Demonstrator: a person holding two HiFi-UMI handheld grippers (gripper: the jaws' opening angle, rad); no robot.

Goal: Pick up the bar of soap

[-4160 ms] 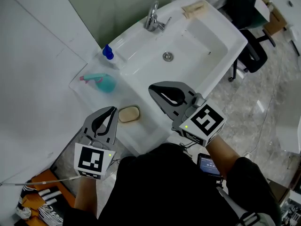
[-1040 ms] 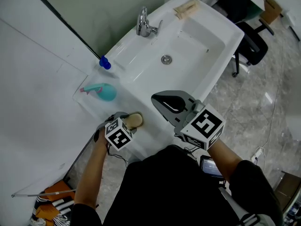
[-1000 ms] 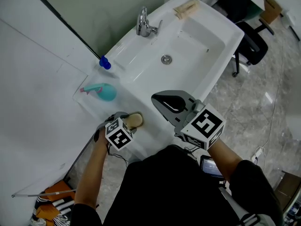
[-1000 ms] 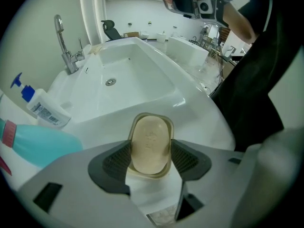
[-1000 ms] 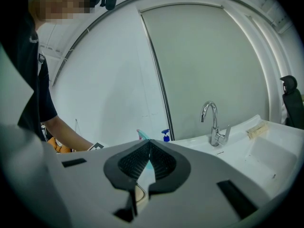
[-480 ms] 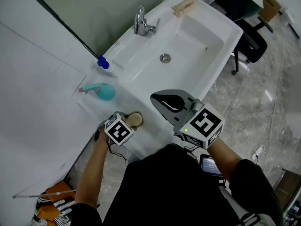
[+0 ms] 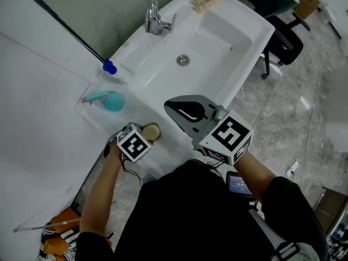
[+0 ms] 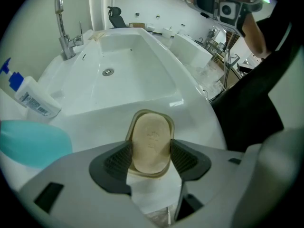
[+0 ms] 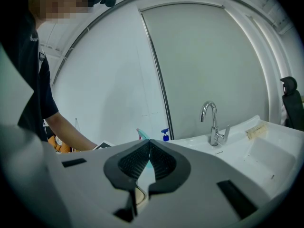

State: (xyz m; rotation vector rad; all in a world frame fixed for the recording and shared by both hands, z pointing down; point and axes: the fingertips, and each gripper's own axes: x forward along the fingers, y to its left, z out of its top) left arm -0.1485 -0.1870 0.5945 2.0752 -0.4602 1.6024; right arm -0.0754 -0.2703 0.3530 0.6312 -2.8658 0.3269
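Beige bar of soap [image 8: 151, 141] lies in its dish [image 8: 151, 111] on the sink's [image 8: 142, 80] near ledge, the left gripper [image 8: 151, 151] clamped on its sides; in the head view that gripper's cube hides most of it. Right gripper [image 9: 148, 159] hovers with pads pressed together, holding nothing.

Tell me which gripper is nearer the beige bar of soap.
Left. The left gripper holds its fingers against the sides of the beige oval bar of soap; the right gripper, shut and empty, hangs apart to its right.
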